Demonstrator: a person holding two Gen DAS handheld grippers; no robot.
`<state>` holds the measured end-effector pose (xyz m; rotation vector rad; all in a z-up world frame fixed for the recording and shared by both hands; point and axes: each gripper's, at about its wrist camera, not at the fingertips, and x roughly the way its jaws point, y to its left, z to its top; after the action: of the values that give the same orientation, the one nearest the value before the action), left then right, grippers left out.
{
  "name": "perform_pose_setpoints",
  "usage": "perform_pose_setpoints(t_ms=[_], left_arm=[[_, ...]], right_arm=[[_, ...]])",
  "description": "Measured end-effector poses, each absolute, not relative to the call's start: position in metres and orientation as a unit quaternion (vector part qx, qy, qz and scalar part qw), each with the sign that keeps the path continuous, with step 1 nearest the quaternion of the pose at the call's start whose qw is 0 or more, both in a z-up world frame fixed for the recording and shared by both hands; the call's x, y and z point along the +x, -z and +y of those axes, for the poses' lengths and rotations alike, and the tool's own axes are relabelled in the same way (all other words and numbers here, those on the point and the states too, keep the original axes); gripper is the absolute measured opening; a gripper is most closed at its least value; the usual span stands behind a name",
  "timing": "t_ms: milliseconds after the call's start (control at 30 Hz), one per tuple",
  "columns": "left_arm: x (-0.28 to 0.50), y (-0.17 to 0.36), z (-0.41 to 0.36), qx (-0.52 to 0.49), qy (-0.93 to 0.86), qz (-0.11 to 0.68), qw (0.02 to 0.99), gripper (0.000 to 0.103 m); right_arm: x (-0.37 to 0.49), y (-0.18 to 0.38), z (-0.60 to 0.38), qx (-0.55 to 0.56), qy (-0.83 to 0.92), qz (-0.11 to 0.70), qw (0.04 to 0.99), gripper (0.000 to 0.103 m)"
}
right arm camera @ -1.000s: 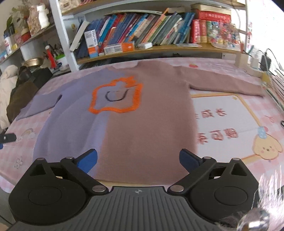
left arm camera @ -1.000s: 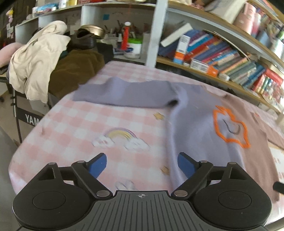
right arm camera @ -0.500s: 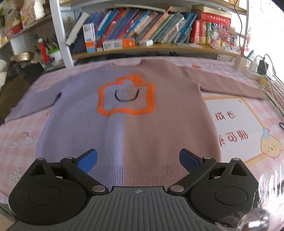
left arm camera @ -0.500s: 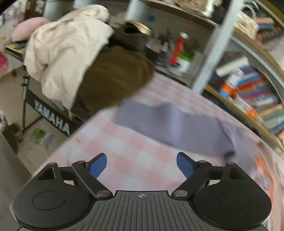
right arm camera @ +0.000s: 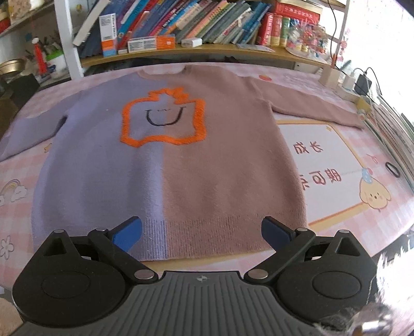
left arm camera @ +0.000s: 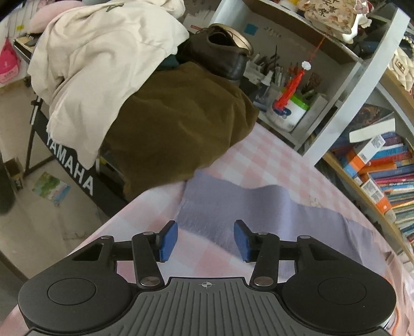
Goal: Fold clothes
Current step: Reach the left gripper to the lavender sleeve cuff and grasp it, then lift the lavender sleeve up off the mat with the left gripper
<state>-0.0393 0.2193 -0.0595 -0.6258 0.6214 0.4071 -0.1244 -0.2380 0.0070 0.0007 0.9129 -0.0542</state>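
Swung left to sleeve [left arm camera: 207,206] end, left gripper [left arm camera: 205,239] closing around cuff, right gripper [right arm camera: 201,232] wide open over sweater [right arm camera: 181,155] hem

Readable stuff is pretty thin here. Clearest one is "YAMAHA" in big white capitals on the black keyboard [left arm camera: 69,168] off the edge of the counter, half buried under a cream garment [left arm camera: 103,64] and a brown one.

On the pink checked tablecloth [right arm camera: 15,214] there's a white framed panel [right arm camera: 323,165] with pinkish-red Chinese characters, upside down from the right wrist view, so I can't read them reliably.

A pale cloth item [left arm camera: 333,15] on the top shelf also carries dark Chinese characters, too small to make out.

The sweater [right arm camera: 207,168] has an orange outline with a black smile-like mark, no letters. Book spines [right arm camera: 207,23] and boxes have print, all too tiny.
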Motion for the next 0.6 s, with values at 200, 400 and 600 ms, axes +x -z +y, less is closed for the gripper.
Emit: perform_pose_setpoints(t_ms=[200, 400, 600], left_arm=[[-0.021, 0.063, 0.216, -0.345, -0.171, 0.282, 0.879, 0.046], [-0.007, 0.067, 0.208, -0.376, -0.154, 0.286, 0.868, 0.024], [-0.005, 0.073, 0.228, -0.439, -0.171, 0.274, 0.838, 0.014]], right_arm=[[-0.124, -0.006, -0.244, 0.008, 0.042, 0.445, 0.894, 0.099], [-0.123, -0.006, -0.248, 0.013, 0.049, 0.446, 0.894, 0.099], [-0.121, -0.007, -0.251, 0.017, 0.056, 0.445, 0.894, 0.099]])
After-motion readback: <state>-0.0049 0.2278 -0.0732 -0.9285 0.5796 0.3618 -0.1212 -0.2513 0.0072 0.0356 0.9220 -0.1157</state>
